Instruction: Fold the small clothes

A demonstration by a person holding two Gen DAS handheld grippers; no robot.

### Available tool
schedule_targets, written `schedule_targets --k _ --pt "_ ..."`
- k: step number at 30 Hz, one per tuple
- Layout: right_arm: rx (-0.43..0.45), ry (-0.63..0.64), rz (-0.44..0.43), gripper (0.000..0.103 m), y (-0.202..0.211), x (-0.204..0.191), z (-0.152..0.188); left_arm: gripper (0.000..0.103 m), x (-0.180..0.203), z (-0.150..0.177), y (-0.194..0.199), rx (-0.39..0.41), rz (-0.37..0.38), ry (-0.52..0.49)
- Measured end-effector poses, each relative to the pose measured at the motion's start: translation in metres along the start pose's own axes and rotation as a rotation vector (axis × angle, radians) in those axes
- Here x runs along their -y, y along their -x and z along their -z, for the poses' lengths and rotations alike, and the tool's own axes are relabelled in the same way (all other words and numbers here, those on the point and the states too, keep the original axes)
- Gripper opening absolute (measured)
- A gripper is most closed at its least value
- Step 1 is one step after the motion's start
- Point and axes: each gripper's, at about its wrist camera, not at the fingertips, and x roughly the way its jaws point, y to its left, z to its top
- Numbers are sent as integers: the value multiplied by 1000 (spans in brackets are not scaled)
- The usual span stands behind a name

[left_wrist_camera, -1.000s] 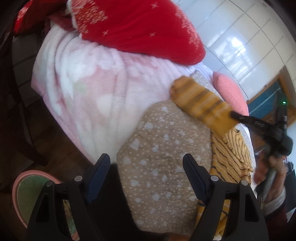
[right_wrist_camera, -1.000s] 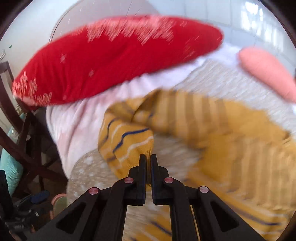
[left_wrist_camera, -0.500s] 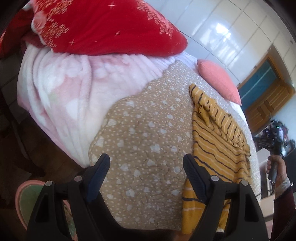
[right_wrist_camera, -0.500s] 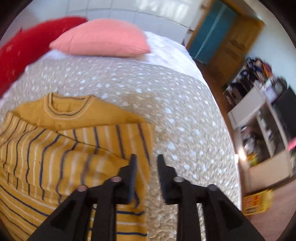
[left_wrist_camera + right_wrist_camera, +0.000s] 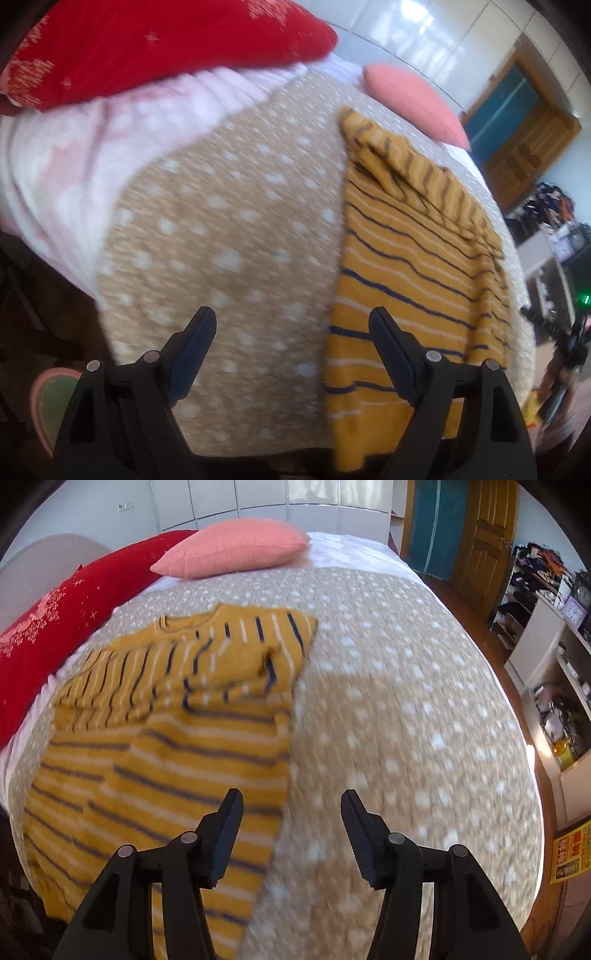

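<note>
A small mustard-yellow sweater with navy and white stripes [image 5: 406, 266] lies flat on a tan dotted blanket [image 5: 229, 229], its sleeves folded in across the chest. It also shows in the right wrist view [image 5: 166, 731], collar at the far end. My left gripper [image 5: 291, 332] is open and empty, above the blanket beside the sweater's hem edge. My right gripper [image 5: 291, 823] is open and empty, above the sweater's right edge. It shows small at the right rim of the left wrist view [image 5: 565, 339].
The tan blanket [image 5: 388, 709] covers a bed. A red pillow [image 5: 155, 40] and a pink cushion [image 5: 236, 546] lie at the head. A pink fleece [image 5: 74, 162] hangs off the bed's side. Shelves [image 5: 546, 635] and a wooden door [image 5: 487, 531] stand to the right.
My right gripper let go of the sleeve, which now lies folded on the sweater, opened wide and drew back toward the hem. My left gripper shifted right, toward the sweater.
</note>
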Motion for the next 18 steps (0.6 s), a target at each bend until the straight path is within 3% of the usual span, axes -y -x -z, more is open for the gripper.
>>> schedule_targets --k 6,9,11,12,13,14,15,18 --pt "-13 -112 -171 61 -1 -5 66 84 15 18 -32 -121 125 13" --pt "34 -112 -182 63 0 -27 89 84 26 36 -45 -141 109 -8" --pt "49 -111 -194 62 -2 -38 99 71 35 45 -53 -175 72 -44" --pt "58 -103 -185 51 -3 -45 102 58 36 46 -52 -182 64 -48" --pt "62 -87 -177 17 -3 -49 102 43 36 44 -49 -180 59 -44" --pt "60 -82 -208 10 -2 -49 101 29 35 42 -42 -171 56 -37" --pt "68 -104 -233 10 3 -45 100 8 34 40 -34 -164 54 -34" --pt "139 -146 -216 9 33 -22 106 5 28 38 -2 -111 77 -26"
